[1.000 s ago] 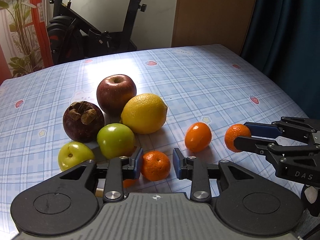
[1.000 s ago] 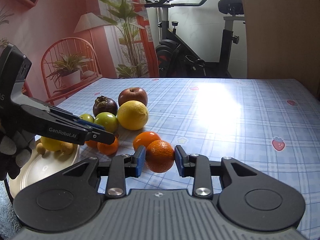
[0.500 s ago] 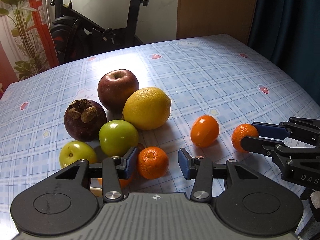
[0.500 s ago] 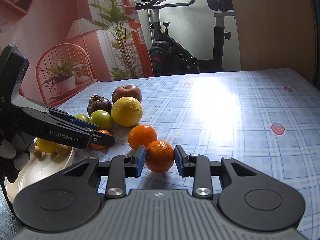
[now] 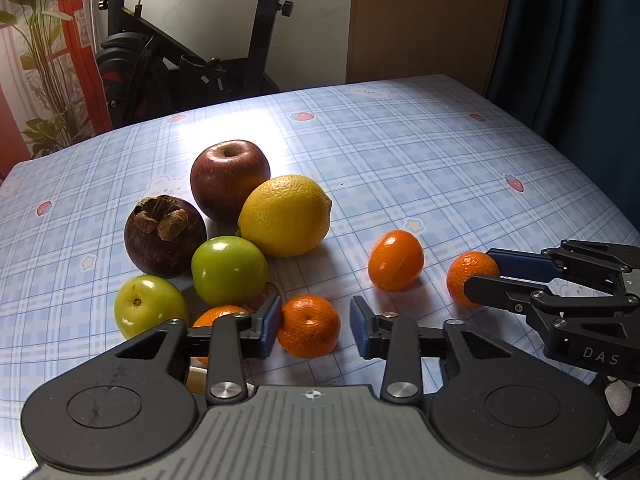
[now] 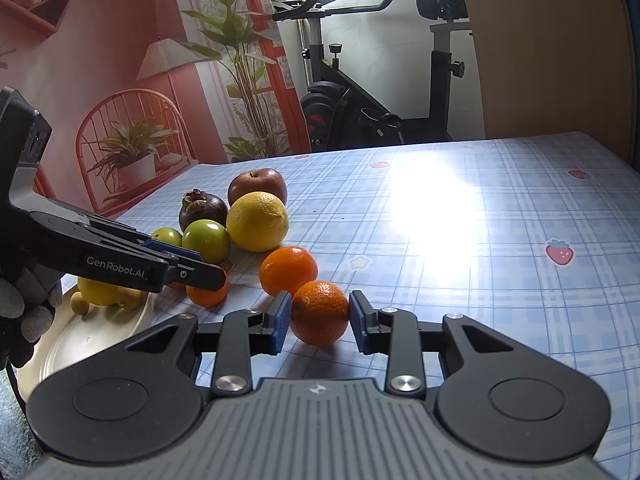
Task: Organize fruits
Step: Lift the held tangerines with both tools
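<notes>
Blue plaid cloth (image 5: 400, 152) with strawberry prints covers the table, and an exercise bike (image 6: 384, 92) stands beyond its far edge beside a wooden panel.

Your left gripper (image 5: 313, 322) stands with its jaws apart around a small mandarin (image 5: 308, 326): the left pad is just beside the peel or touching it, while a clear gap shows before the right pad, so nothing is clamped. Just ahead of the left jaw and past it to the left sits the cluster: a green apple (image 5: 229, 271), a paler green fruit (image 5: 149, 306), a mangosteen (image 5: 165, 236), a red apple (image 5: 229, 179) and a lemon (image 5: 286, 215), packed close together. Another orange fruit (image 5: 216, 314) peeks out behind the left finger. Ahead of the right jaw a smooth orange fruit (image 5: 396, 261) lies by itself.

Your right gripper (image 6: 319, 322) has its jaws closed in on a mandarin (image 6: 320, 312). Both pads look to be against the peel, and the fruit looks to rest on the cloth. The smooth orange fruit sits just ahead of its left jaw. Well to the left of those jaws, under your left tool, a white plate (image 6: 92, 336) carries a yellow fruit (image 6: 98, 290) and some small tan ones (image 6: 128, 298).
</notes>
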